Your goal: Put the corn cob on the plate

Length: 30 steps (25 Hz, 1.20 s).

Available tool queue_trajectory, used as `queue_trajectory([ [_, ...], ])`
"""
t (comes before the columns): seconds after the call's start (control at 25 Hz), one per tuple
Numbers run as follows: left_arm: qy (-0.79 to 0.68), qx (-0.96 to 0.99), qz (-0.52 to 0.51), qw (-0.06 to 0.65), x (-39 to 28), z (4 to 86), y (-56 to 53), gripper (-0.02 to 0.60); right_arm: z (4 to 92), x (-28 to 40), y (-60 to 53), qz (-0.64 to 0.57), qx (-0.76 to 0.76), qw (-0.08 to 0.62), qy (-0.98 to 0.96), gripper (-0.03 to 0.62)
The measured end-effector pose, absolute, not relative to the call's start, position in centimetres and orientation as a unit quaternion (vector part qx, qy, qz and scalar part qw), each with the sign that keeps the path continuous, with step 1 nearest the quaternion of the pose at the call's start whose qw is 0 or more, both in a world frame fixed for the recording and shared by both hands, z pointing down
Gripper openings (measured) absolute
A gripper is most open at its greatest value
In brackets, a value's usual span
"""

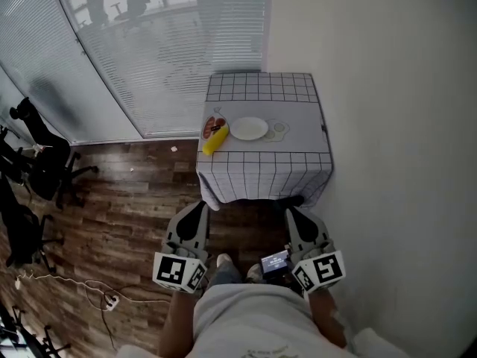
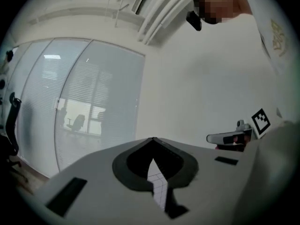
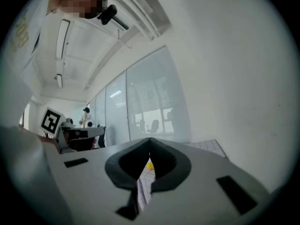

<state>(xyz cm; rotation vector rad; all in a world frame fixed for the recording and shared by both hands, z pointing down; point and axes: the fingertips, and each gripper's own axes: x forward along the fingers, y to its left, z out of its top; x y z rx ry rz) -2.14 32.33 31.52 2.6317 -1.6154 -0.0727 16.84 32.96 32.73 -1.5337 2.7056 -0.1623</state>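
1 corn cob [image 1: 214,142], 1 plate [image 1: 249,128]

A grid-cloth table [image 1: 261,88] carries a yellow corn cob [image 1: 215,142]; a white plate [image 1: 249,128] lies just beside it.

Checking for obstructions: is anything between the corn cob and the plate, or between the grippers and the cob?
Nothing visible. The corn cob lies just left of the plate. A red item at the cob's far end is off that path. Only floor separates the left gripper and right gripper from the table.
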Motion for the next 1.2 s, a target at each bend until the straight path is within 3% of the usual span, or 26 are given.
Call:
queue_trajectory([
  [0.44, -0.554, 0.833, -0.002, 0.011, -2.1, 32.4, 31.7, 0.006, 32.6, 18.5, 32.6, -0.049, -0.502, 0.017, 0.863, 0.006],
  [1.2, -0.537, 0.842, 0.05, -0.018, 0.3, 33.7, 21.4, 0.006, 32.9, 21.3, 23.1, -0.037, -0.532, 0.0, 0.846, 0.006],
])
